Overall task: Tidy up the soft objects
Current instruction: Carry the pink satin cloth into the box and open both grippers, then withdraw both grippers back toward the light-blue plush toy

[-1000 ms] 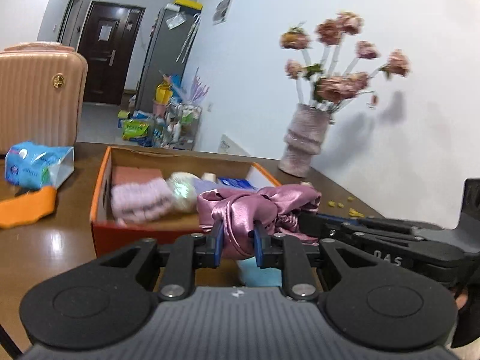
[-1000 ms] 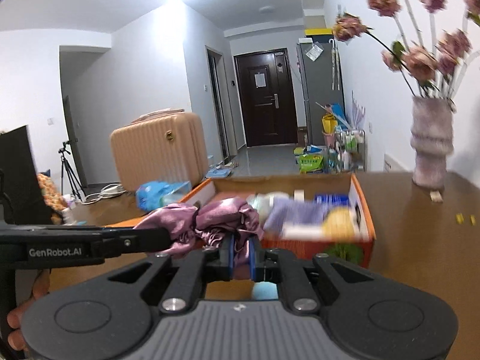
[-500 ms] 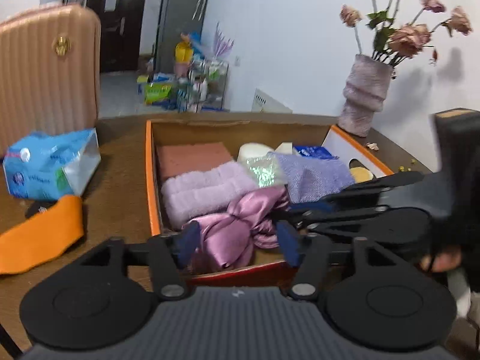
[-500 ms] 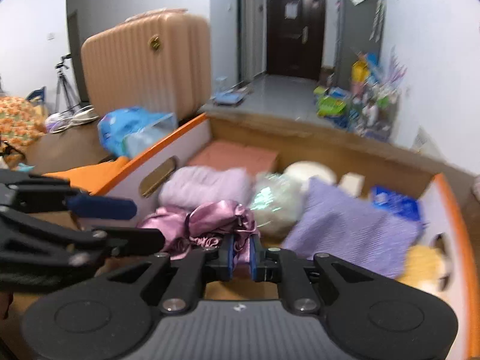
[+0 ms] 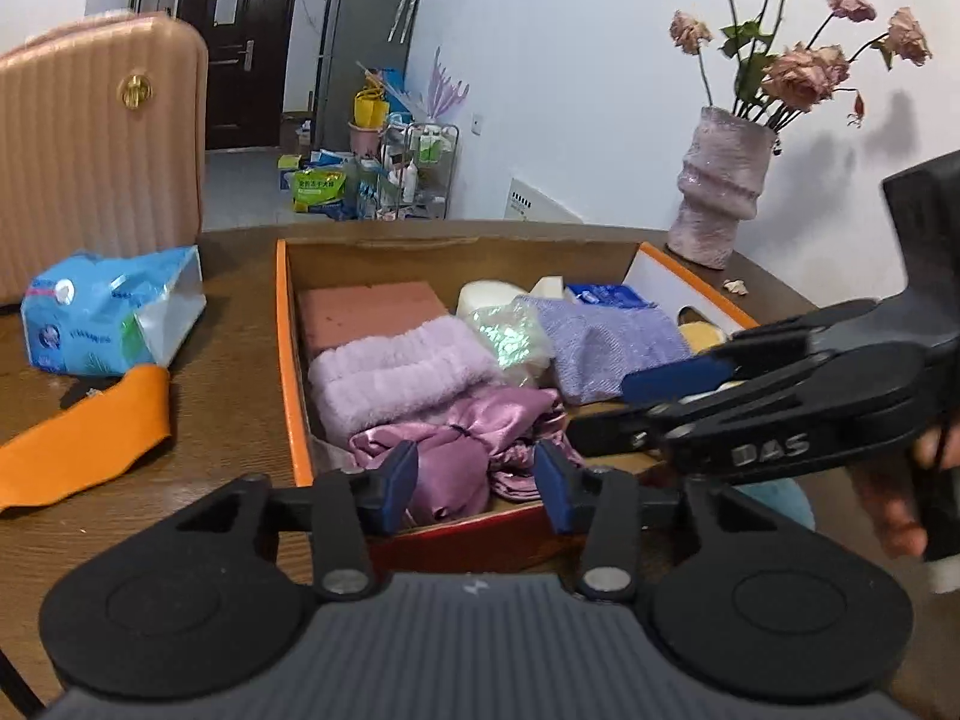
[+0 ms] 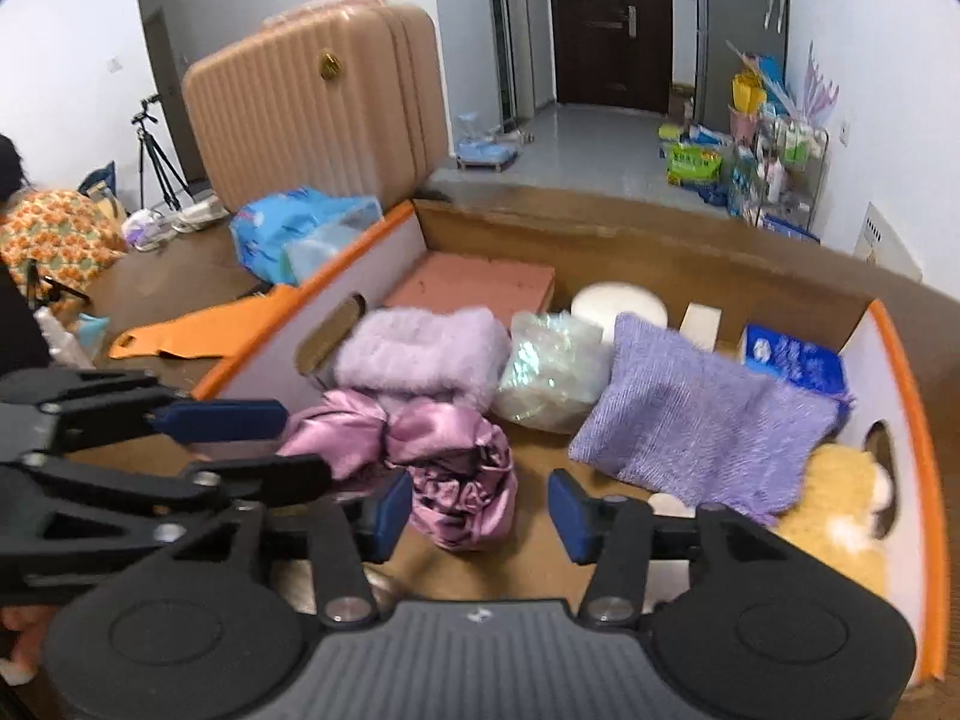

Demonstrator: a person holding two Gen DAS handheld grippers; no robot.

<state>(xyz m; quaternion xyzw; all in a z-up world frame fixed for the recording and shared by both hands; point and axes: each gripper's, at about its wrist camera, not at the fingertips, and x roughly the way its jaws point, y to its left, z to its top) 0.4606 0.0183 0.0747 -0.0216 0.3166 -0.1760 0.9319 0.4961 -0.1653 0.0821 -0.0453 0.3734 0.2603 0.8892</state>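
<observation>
In the orange box point(image 5: 288, 360) on the brown table point(image 5: 228, 360), at about 7 o'clock inside it, lies the shiny pink cloth point(image 6: 444, 462), just in front of the fluffy lilac towel point(image 6: 420, 348). The left gripper point(image 5: 474, 480) has its blue pads point(image 5: 399, 483) apart; they have just closed in a little, and the cloth sits between them, but they do not squeeze it. The right gripper point(image 6: 480, 504) has just let its jaws spread, and the cloth lies loose by its left pad, so nothing is held.

What could go wrong? The cloth is slippery and bunched up (it looks like satin). If a pad catches a fold when the hands pull back, the cloth could get dragged up and over the low front wall. The two grippers are also very near each other, so they could bump. The left one could nip the cloth by mistake if it closes more.

Words I can read: "DAS" in grey letters on the side of the right gripper in the left view. The blue packet point(image 6: 792, 360) at 2 o'clock in the box and the blue bag point(image 5: 108, 312) out at 9 o'clock have print too small to read.
</observation>
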